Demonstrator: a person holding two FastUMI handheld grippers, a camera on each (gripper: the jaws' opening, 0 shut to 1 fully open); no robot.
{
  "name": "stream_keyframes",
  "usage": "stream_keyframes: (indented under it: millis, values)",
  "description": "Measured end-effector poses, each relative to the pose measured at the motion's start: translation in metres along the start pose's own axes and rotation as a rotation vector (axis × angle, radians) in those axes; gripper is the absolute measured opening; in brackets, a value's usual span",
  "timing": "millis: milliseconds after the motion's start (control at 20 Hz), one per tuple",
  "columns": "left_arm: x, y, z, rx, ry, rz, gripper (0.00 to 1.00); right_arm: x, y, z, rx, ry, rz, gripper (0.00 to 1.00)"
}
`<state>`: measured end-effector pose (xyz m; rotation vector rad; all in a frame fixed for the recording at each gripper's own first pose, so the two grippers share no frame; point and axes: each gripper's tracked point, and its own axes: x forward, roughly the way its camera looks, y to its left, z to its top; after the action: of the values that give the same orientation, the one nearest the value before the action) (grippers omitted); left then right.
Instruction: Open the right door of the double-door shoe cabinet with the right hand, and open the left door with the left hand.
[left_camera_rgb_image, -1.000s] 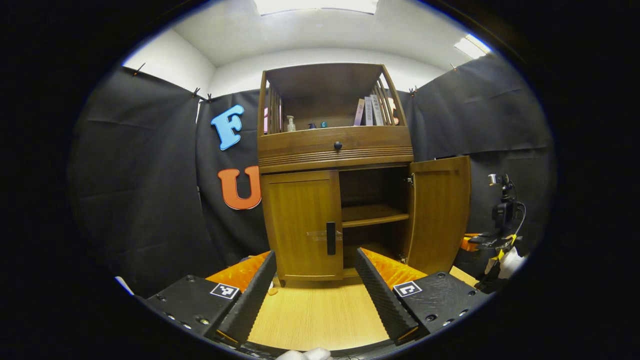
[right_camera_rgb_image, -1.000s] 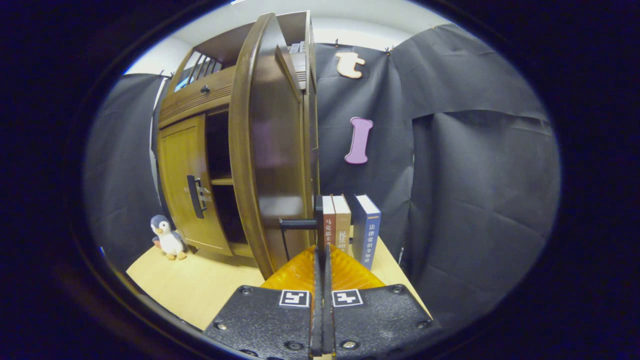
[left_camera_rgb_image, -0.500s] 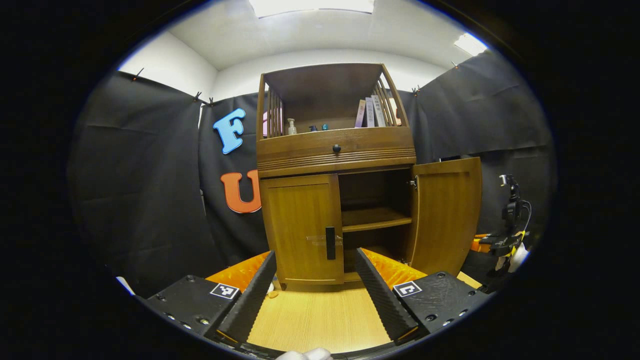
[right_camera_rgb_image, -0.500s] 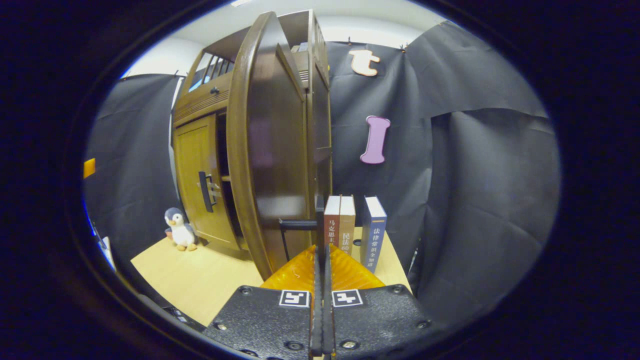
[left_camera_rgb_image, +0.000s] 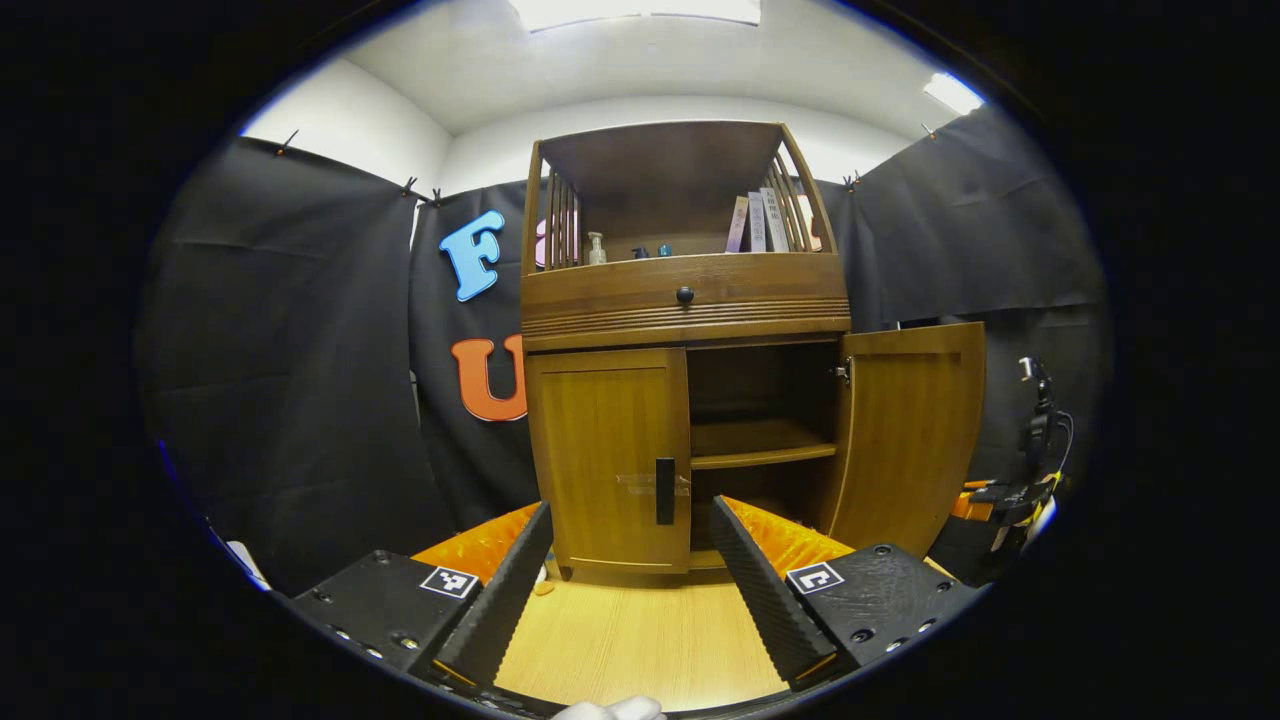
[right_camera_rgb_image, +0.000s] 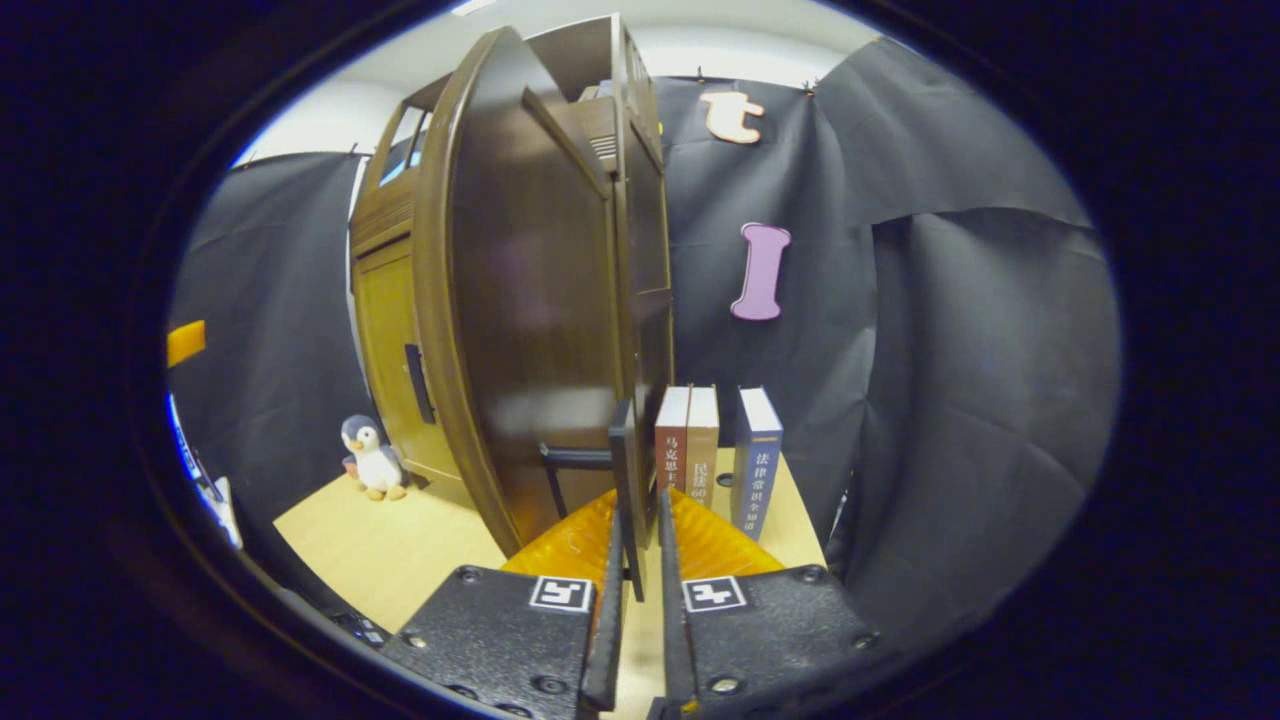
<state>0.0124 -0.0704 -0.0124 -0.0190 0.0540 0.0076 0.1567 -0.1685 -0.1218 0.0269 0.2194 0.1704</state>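
In the left gripper view the wooden shoe cabinet (left_camera_rgb_image: 685, 300) stands ahead. Its left door (left_camera_rgb_image: 610, 450) is closed, with a black handle (left_camera_rgb_image: 665, 490) on its inner edge. The right door (left_camera_rgb_image: 910, 430) stands wide open and bares an inner shelf (left_camera_rgb_image: 760, 455). My left gripper (left_camera_rgb_image: 630, 510) is open, well short of the left door, with nothing between its fingers. In the right gripper view the right door (right_camera_rgb_image: 540, 300) looms close, edge-on. Its black handle (right_camera_rgb_image: 625, 470) sits between the fingers of my right gripper (right_camera_rgb_image: 638, 500), whose jaws stand slightly apart. The right gripper (left_camera_rgb_image: 1000, 495) also shows beyond the open door.
A toy penguin (right_camera_rgb_image: 372, 460) sits on the light wooden floor (left_camera_rgb_image: 640, 640) by the cabinet's left corner. Three upright books (right_camera_rgb_image: 715, 450) stand just past the open door. The top shelf holds a bottle (left_camera_rgb_image: 597, 248) and books (left_camera_rgb_image: 760, 220). Black cloth walls close in all around.
The right door has swung a little wider. My right gripper's fingers, pressed together on the handle before, have parted slightly. The left gripper has hardly moved.
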Motion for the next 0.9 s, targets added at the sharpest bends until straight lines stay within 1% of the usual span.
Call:
stream_keyframes:
  millis: [50, 100, 150, 200, 300, 400, 450, 550, 600, 750, 850, 900]
  values:
    - [0.002, 0.002, -0.001, -0.002, -0.001, 0.0, 0.96, -0.007, -0.003, 0.004, -0.001, -0.004, -0.011, 0.31]
    - [0.004, 0.002, -0.001, -0.003, 0.001, -0.003, 1.0, -0.014, -0.003, 0.008, -0.003, -0.006, -0.019, 0.42]
    - [0.007, 0.002, -0.002, -0.005, 0.003, -0.005, 0.96, -0.019, -0.006, 0.012, -0.007, -0.011, -0.037, 0.53]
    - [0.008, 0.003, -0.002, -0.008, 0.004, -0.008, 0.96, -0.026, -0.008, 0.014, -0.011, -0.013, -0.057, 0.58]
    - [0.01, 0.005, -0.003, -0.009, 0.003, -0.011, 0.96, -0.043, -0.004, 0.029, -0.001, -0.033, -0.092, 0.73]
    - [0.013, 0.009, -0.004, -0.003, 0.0, -0.014, 0.96, -0.058, 0.002, 0.041, 0.011, -0.05, -0.133, 0.85]
    - [0.013, 0.011, -0.005, 0.003, 0.001, -0.013, 0.96, -0.065, 0.006, 0.047, 0.014, -0.062, -0.16, 0.94]
    - [0.014, 0.016, -0.007, 0.007, 0.002, -0.013, 0.96, -0.078, 0.015, 0.058, 0.009, -0.088, -0.213, 0.96]
    - [0.014, 0.019, -0.008, 0.004, 0.003, -0.015, 0.96, -0.084, 0.026, 0.063, 0.013, -0.106, -0.218, 0.96]
    - [0.016, 0.026, -0.012, 0.001, 0.007, -0.021, 0.96, -0.095, 0.062, 0.066, -0.025, -0.141, -0.21, 1.0]
    - [0.016, 0.031, -0.013, 0.002, 0.007, -0.023, 0.96, -0.099, 0.09, 0.066, -0.059, -0.158, -0.201, 1.0]
    - [0.016, 0.033, -0.014, 0.004, 0.007, -0.025, 0.96, -0.1, 0.104, 0.064, -0.057, -0.168, -0.197, 1.0]
